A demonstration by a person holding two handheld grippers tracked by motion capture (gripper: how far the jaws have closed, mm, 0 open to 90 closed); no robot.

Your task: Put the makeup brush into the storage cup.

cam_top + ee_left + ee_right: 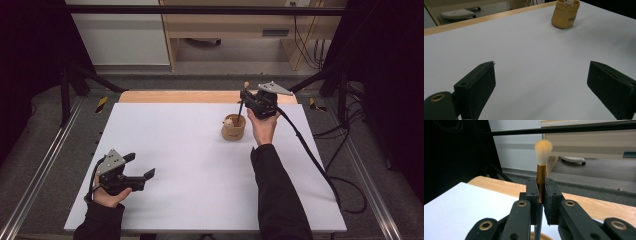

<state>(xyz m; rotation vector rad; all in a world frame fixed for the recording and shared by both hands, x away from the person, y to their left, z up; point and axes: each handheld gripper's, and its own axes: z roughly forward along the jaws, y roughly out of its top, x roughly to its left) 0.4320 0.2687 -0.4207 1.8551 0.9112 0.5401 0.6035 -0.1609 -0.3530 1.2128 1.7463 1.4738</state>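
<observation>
A make-up brush with pale bristles, a copper ferrule and a dark handle stands upright in my right gripper, whose jaws are shut on the ferrule. In the high view the right gripper is held above a small tan pouch at the table's far right. The brush's handle slants down into the pouch's mouth. Something pale shows inside the pouch. My left gripper rests near the front left of the white table top. Its jaws stand wide open over bare surface.
A wooden strip runs along the table's far edge. The right gripper's black cable trails over the right side and down to the floor. Metal rails flank the table. A wooden cabinet stands behind.
</observation>
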